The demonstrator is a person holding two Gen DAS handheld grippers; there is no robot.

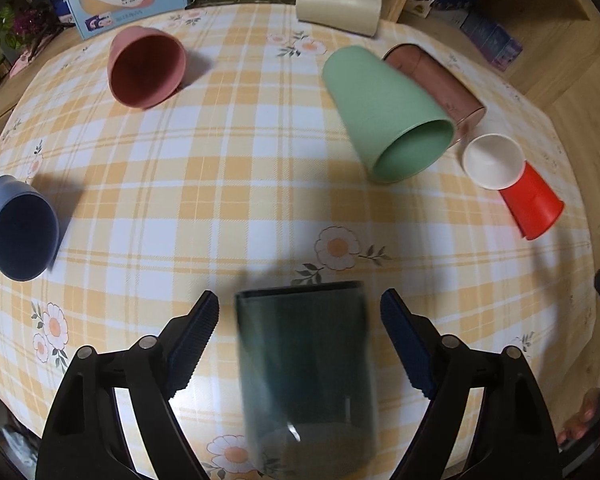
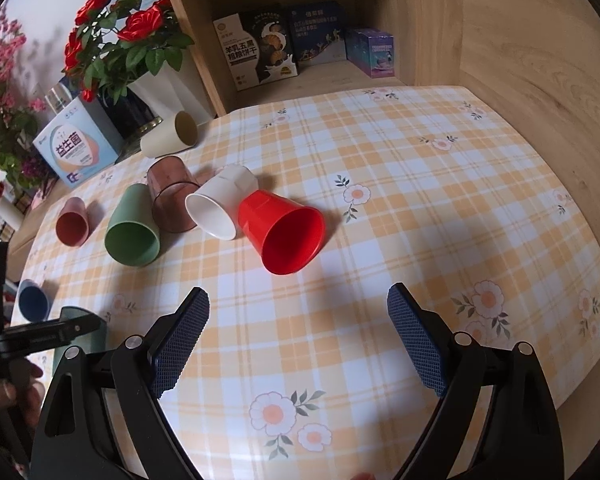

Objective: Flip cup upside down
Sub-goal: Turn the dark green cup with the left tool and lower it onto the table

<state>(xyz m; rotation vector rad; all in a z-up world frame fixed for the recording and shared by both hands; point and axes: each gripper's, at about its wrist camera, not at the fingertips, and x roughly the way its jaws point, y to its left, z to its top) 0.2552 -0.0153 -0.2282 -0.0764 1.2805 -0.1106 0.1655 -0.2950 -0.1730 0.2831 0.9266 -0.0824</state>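
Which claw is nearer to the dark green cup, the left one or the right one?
Left. The left claw is open with the dark green cup between its fingers. The right claw is open over bare tablecloth, with that cup off to its left side.
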